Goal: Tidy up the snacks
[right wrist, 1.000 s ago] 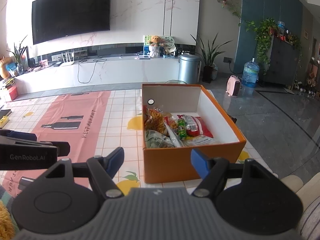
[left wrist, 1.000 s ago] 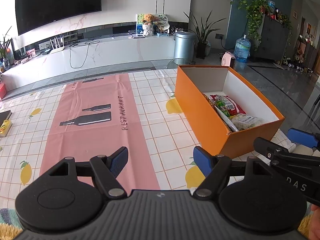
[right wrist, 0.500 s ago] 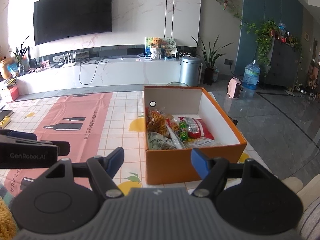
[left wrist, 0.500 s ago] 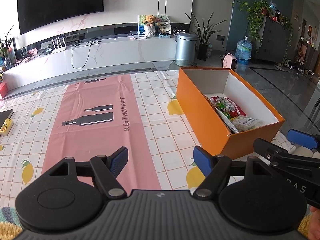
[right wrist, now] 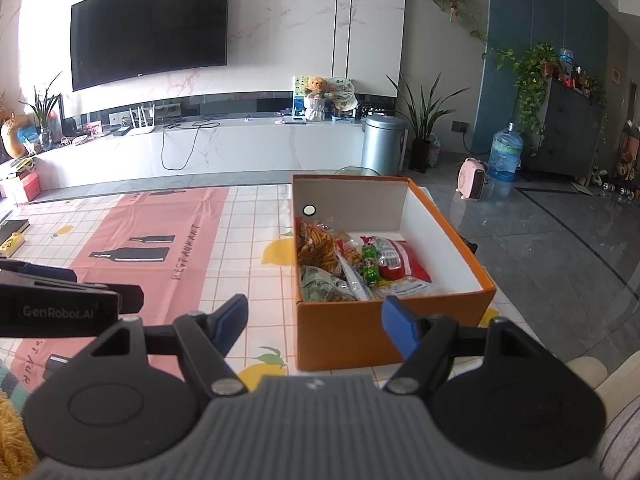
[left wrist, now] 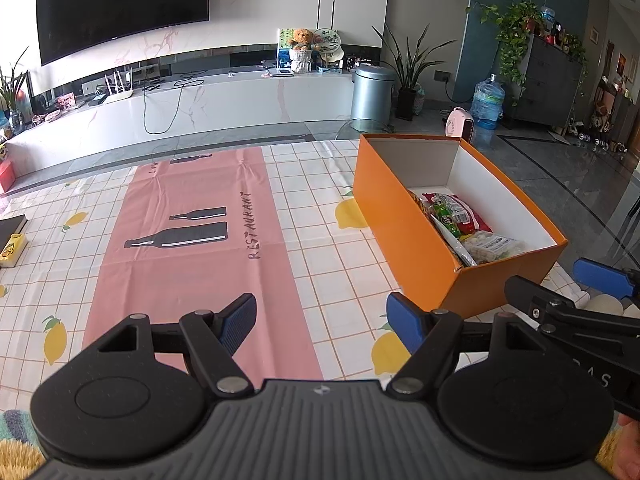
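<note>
An orange box (right wrist: 384, 332) (left wrist: 400, 224) with a white inside stands on the tablecloth and holds several snack packets: orange sticks (right wrist: 318, 246), a red bag (right wrist: 402, 258) (left wrist: 460, 210), a green packet (right wrist: 370, 266) and a clear bag (left wrist: 494, 246). My right gripper (right wrist: 314, 322) hovers open just before the box's near wall, nothing between its blue pads. My left gripper (left wrist: 322, 322) is open over the pink cloth strip, left of the box, and holds nothing. Each gripper shows at the edge of the other's view.
A chequered lemon-print tablecloth (left wrist: 320, 216) with a pink strip (left wrist: 192, 240) covers the table. A dark book and a yellow item (left wrist: 12, 240) lie at the far left edge. Beyond the table are a TV wall, a metal bin (right wrist: 382, 144) and a water jug (right wrist: 506, 152).
Both views have shifted very slightly; the grippers stay open and nothing on the table has moved.
</note>
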Tool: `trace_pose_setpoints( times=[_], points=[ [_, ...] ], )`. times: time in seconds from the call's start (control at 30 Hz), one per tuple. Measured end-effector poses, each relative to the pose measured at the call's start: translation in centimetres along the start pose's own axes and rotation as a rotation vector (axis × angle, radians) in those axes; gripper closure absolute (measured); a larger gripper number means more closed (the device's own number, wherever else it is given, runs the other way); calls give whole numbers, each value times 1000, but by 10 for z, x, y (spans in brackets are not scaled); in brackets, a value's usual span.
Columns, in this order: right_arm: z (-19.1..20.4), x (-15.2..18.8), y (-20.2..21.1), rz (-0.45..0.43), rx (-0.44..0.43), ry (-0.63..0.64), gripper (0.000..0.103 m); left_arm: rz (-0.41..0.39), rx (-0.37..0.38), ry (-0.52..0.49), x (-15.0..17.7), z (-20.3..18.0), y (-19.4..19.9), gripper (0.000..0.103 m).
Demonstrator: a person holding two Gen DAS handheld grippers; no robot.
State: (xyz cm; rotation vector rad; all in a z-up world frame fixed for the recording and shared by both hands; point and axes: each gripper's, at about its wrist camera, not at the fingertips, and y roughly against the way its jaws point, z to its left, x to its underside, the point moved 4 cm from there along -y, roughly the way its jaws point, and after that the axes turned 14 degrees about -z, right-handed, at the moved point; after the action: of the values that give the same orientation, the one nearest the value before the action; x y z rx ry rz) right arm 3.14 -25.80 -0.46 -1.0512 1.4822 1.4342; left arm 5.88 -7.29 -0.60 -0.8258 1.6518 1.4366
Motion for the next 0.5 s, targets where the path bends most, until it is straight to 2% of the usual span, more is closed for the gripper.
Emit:
trace_pose_setpoints(
  times=[0.5],
  points=[
    [1, -2, 2, -5, -1, -3, 31, -2, -15, 11, -2, 1, 6, 16]
  ],
)
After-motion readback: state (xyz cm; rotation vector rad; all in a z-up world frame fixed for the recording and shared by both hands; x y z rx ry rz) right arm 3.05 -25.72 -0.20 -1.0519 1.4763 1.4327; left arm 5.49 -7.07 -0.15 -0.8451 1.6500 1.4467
